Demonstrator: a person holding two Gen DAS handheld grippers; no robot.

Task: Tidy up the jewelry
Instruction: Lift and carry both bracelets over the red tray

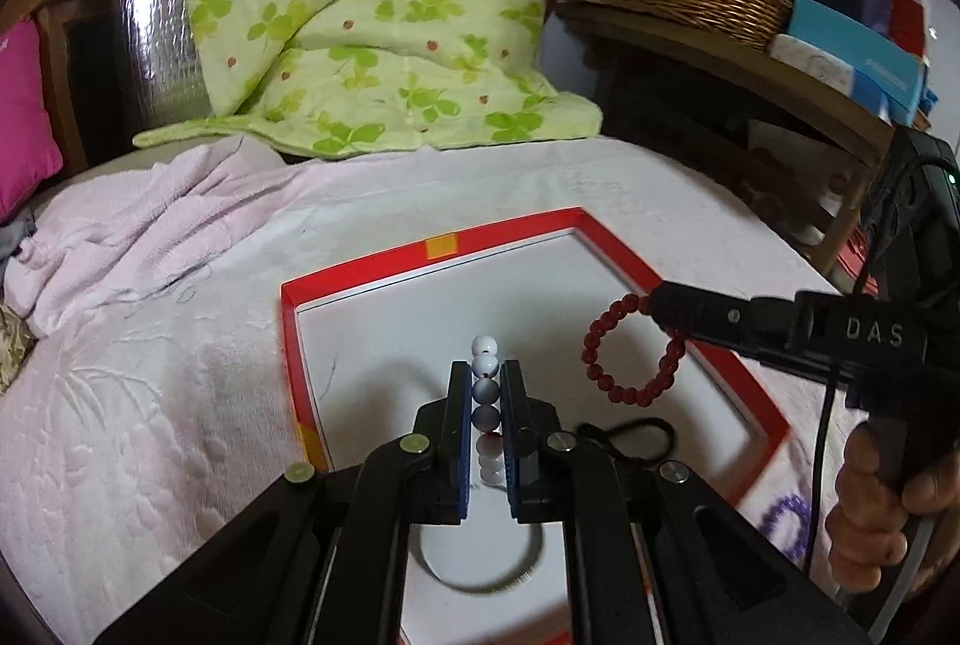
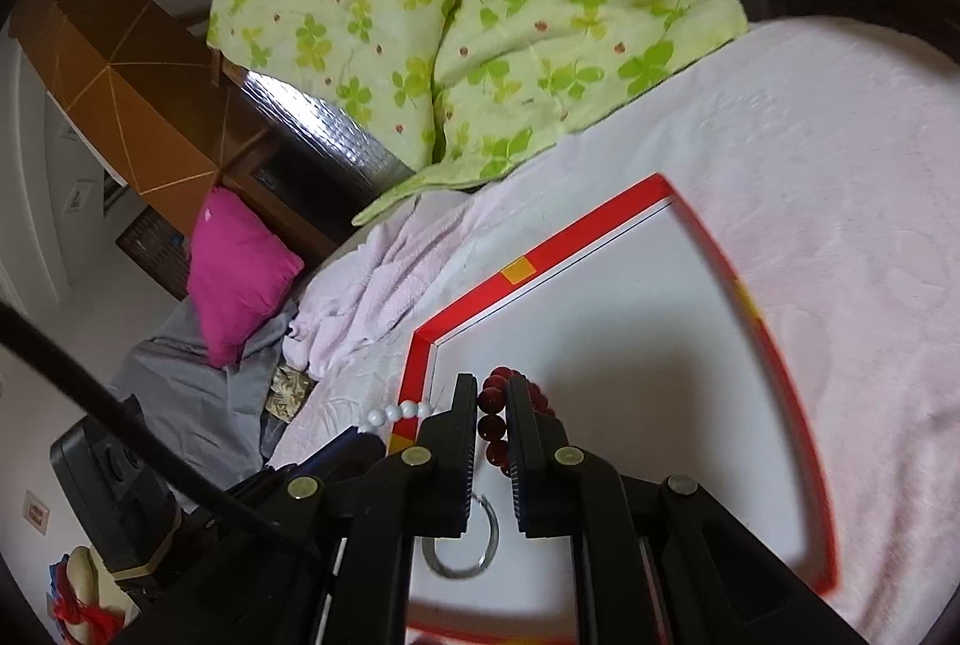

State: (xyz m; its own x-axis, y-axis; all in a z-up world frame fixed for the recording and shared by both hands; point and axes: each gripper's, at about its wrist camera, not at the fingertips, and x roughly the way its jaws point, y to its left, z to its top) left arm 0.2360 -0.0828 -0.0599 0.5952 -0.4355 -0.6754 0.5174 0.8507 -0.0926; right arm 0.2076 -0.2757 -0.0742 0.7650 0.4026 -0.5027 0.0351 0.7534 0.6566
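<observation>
- Two bracelets hang over the red-rimmed tray (image 1: 288, 321), lower centre of frame.
- Left gripper (image 1: 485, 387) pinches the white bead bracelet (image 1: 485, 363).
- Right gripper (image 2: 493, 405) pinches the red bead bracelet (image 1: 606, 345), right of the white one.

The white floor of the red-rimmed tray (image 1: 288, 345) lies mostly bare toward its far side and far corner, giving open room to pass. Nearer in, a silver ring (image 2: 462, 543), and a black cord loop (image 1: 630, 438) occupy the floor. The low red rim bounds every side. Beyond it, rumpled pink cloth (image 1: 138, 225) and a green quilt (image 1: 360, 15) rise as soft obstacles.
</observation>
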